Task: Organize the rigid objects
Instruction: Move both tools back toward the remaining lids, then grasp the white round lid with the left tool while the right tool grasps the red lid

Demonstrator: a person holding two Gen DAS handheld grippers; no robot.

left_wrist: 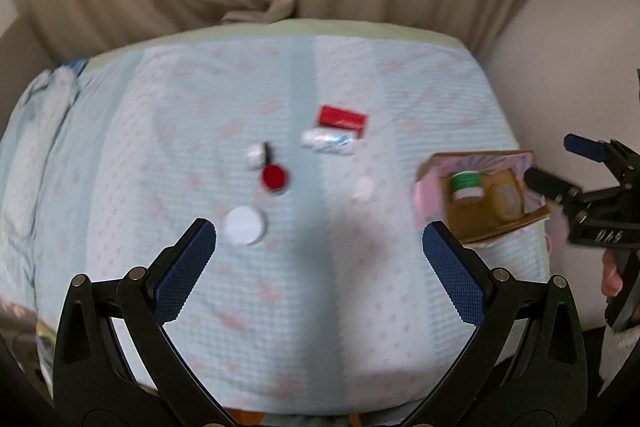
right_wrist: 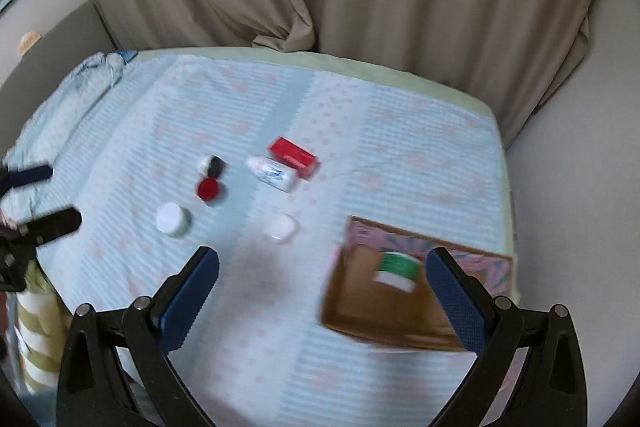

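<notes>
Six items lie left of the cardboard box: one red carton, one tube, four jars, perhaps. Left gripper and right gripper both spread, empty.

Green-lidded jar boxed (others scattered).

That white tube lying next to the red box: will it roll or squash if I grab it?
The white tube lies on its side on the soft bedspread, against the red box, so it probably won't roll far. It looks rounded and may slip between wide-open pads. Whether it squashes is unclear through the blur.
</notes>
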